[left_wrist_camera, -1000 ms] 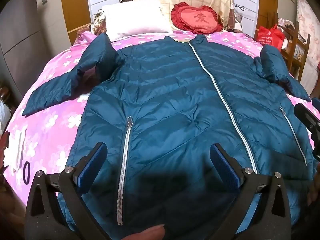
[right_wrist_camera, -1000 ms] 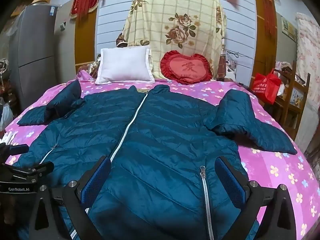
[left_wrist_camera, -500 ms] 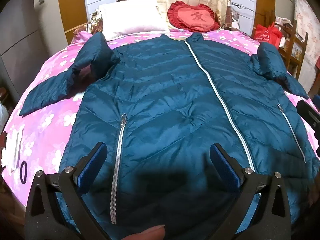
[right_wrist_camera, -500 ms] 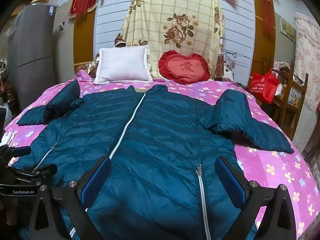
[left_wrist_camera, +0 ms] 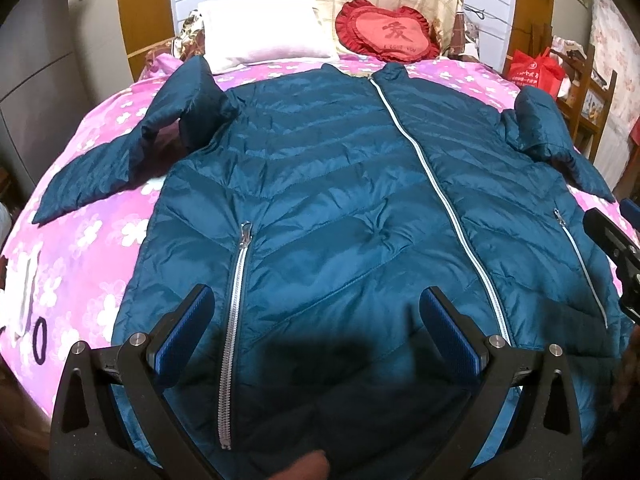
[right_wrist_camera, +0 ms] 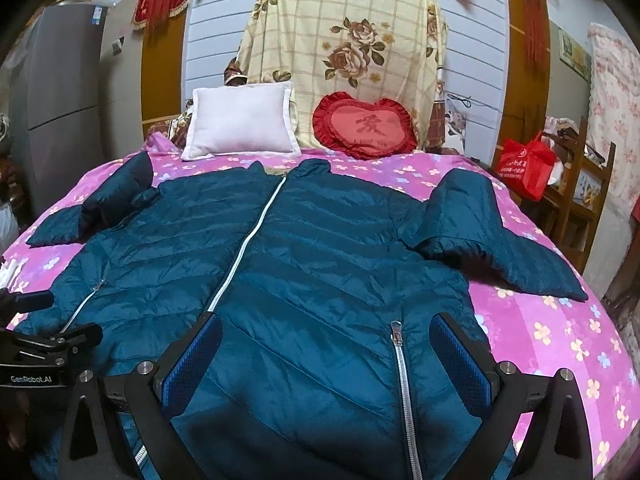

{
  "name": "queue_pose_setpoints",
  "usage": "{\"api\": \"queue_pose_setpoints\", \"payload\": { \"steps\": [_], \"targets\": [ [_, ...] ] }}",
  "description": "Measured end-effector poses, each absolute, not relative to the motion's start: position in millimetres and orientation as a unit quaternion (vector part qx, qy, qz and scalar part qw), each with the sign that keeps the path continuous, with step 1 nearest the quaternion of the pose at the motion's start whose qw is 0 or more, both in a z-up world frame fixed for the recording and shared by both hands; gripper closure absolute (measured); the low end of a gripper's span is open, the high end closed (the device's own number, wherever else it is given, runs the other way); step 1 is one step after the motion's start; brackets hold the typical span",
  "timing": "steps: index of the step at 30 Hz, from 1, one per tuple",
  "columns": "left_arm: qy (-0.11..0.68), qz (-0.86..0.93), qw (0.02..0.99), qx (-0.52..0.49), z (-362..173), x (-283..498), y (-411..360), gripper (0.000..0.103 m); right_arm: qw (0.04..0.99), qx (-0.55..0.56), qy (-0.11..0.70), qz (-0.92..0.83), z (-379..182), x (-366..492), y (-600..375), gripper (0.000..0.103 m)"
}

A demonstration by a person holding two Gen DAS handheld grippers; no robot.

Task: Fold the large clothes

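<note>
Now the big puffy teal jacket [left_wrist_camera: 340, 208] lies flat and zipped on the pink flowery bed [right_wrist_camera: 560, 340], ready for folding, so the left gripper [left_wrist_camera: 316, 332] and right gripper [right_wrist_camera: 326, 356] hover wide apart over its bottom edge, holding nothing

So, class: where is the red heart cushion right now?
In both views the heart cushion sits at the head of the bed, propped against the floral quilt, right of the white pillow, beyond the jacket collar.
</note>
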State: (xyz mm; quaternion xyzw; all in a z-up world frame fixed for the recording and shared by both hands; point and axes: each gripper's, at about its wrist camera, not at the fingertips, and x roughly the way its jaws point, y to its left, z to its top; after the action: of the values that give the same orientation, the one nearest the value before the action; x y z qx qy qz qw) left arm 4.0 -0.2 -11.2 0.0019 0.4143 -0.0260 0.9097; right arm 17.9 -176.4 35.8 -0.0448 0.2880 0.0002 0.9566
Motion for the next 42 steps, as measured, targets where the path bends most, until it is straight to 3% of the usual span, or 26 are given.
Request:
{"api": "queue_pose_setpoints", "payload": {
  "steps": [12, 28, 34, 42],
  "targets": [
    [0.414, -0.041, 0.909, -0.015, -13.2, 6.0, -1.0, 0.000, 0.951, -0.034, 0.305, -0.043, 33.6, 21.8, -189.1, 0.000],
    [0.421, -0.136, 0.888, -0.123, -14.7, 11.5, 9.7, 0.000, 0.948, -0.016, 0.315, -0.051, 31.8, 25.1, -196.5, 0.000],
    [0.423, -0.117, 0.895, -0.079, -12.0, 9.3, 3.0, 0.000, 0.947, -0.016, 0.317, -0.051, 30.9, 25.2, -196.8, 0.000],
    [0.413, -0.121, 0.896, -0.107, -11.6, 9.2, 16.9, 0.000, 0.947, -0.013, 0.317, -0.051, 29.9, 24.9, -197.9, 0.000]
  ]
}}
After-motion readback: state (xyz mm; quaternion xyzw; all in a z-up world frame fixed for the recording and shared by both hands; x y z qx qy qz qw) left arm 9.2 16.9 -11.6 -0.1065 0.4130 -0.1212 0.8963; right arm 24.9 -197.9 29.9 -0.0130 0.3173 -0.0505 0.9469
